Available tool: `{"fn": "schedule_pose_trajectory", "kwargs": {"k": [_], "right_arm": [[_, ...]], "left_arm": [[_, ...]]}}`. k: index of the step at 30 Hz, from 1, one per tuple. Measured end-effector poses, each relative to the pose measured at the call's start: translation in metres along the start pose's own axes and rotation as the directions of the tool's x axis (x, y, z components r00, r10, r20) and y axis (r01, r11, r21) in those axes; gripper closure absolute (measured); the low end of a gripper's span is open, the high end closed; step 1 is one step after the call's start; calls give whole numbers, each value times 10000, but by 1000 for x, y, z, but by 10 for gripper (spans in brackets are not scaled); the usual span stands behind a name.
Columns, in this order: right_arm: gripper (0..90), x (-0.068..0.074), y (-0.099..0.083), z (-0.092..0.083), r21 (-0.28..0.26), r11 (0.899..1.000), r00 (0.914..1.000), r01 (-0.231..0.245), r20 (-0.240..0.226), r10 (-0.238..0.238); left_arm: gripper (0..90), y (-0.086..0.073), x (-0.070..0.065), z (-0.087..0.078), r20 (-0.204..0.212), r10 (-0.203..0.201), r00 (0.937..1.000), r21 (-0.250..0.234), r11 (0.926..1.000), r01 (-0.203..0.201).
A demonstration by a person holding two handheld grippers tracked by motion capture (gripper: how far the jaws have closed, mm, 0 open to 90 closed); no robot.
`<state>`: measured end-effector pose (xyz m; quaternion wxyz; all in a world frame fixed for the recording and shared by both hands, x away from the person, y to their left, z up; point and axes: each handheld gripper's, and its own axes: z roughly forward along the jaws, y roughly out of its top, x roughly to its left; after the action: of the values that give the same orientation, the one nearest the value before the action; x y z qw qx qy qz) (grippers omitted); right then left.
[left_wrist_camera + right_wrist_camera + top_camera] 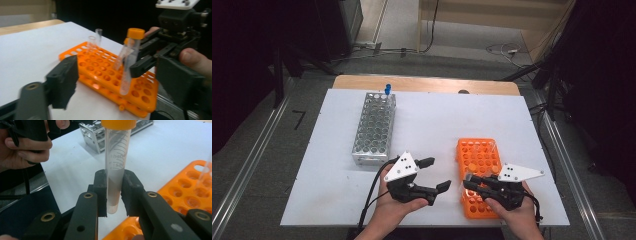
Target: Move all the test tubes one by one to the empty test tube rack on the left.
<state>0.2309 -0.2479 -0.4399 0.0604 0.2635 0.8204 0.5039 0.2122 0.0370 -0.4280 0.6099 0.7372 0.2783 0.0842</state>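
Two racks on one table
Metal rack (374, 129) lies left of plastic rack (478, 172), well apart, both on the table (437, 120).

Lab bench setup: white table (437, 120), metal tube rack (374, 127) far left, orange tube rack (478, 157) near right (cables on floor beyond).

Clear plastic tube (115, 167) with orange screw cap, printed graduation marks on its wall, looked empty. It stood upright, clamped near its rounded lower end between the pads of the right hand-held gripper (113, 195), lifted clear of the holes, bottom tip hanging just above the orange rack (105, 75). That rack was a flat two-tier orange plastic grid of round holes, lying on the white table (437, 120) at its near right part, two clear uncapped tubes (95, 41) standing at its far end.
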Motion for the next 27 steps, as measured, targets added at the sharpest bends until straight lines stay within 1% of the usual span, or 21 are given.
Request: {"fn": "schedule_pose_trajectory", "kwargs": {"k": [2,3,4,6,8,11,16,21,24,27], "right_arm": [[726,2,0,3,15,10000,10000,-2,-83,2],[727,4,1,4,18,10000,9999,7,-103,-7],[726,5,1,5,47,10000,9999,-10,-118,10],[727,7,2,7,33,10000,9998,75,-162,-74],[726,11,3,10,67,9999,9996,142,-261,-140],[727,14,4,13,118,9996,9990,240,-388,-235],[727,21,5,16,178,9988,9979,464,-462,-455],[727,24,6,17,157,9979,9963,628,-606,-618],[727,25,6,17,161,9976,9960,675,-598,-664],[727,24,6,17,137,9979,9958,631,-670,-620]], "left_arm": [[310,0,-2,4,349,-43,9994,46,10000,41],[349,1,-2,5,454,-21,9990,78,10000,18],[375,1,-3,7,557,-55,9984,63,10000,51],[422,2,-5,10,708,-60,9975,194,9998,46],[459,2,-6,12,841,-110,9964,158,9998,98],[500,2,-8,14,820,-50,9966,208,9998,33],[584,1,-9,20,824,-49,9966,507,9987,7],[675,0,-9,22,904,-102,9959,529,9986,54],[722,0,-9,22,853,-88,9963,540,9985,42],[743,0,-9,22,671,77,9977,544,9985,-114]]}}
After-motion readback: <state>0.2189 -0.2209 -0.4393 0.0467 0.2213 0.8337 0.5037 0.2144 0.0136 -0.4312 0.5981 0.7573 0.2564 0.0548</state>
